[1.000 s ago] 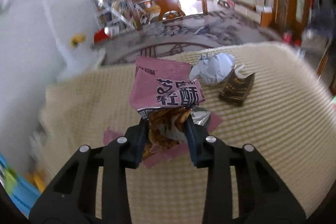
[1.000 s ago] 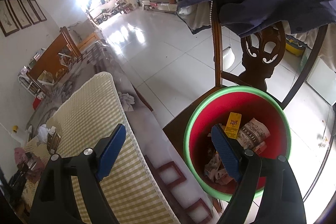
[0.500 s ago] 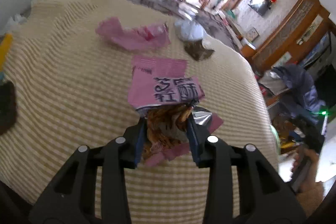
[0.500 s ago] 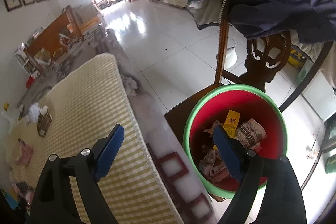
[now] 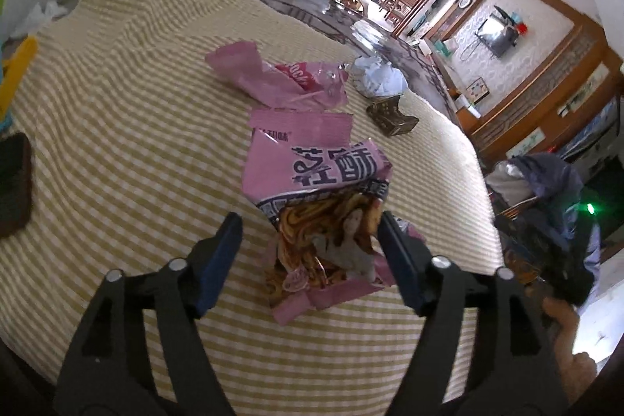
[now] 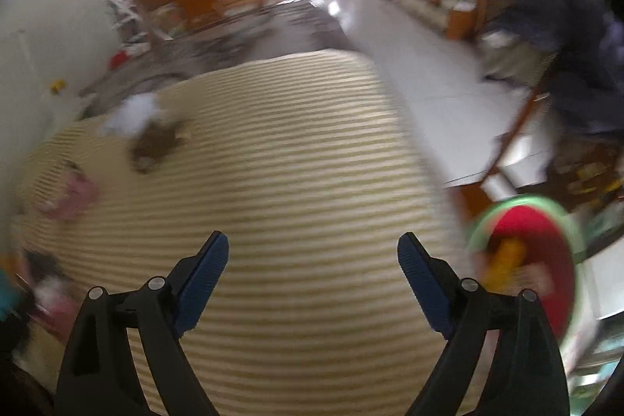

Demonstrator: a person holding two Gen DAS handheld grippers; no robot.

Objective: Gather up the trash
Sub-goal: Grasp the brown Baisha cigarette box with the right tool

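Note:
A torn pink snack wrapper point(image 5: 316, 174) lies between the fingers of my left gripper point(image 5: 309, 217), whose jaws are opening. Its right edge is close to the right finger, and the left pad stands clear of it. Farther back on the checked tablecloth point(image 5: 136, 127) lie a second pink wrapper point(image 5: 280, 80), a crumpled white paper point(image 5: 378, 78) and a small brown packet point(image 5: 392, 114). My right gripper point(image 6: 312, 236) hangs open and empty over the cloth, its jaws still widening. The red bin with a green rim point(image 6: 534, 240) sits at the right of that blurred view and holds trash.
A dark flat object point(image 5: 13, 190) and a yellow item point(image 5: 17, 73) lie at the cloth's left edge. A wooden chair draped with a dark jacket point(image 6: 577, 65) stands beyond the table's right side. A person's hand point(image 5: 565, 330) shows at the lower right.
My left jaws have opened off the pink wrapper, which now sits loose between them. My right gripper has swung from above the red bin to over the table.

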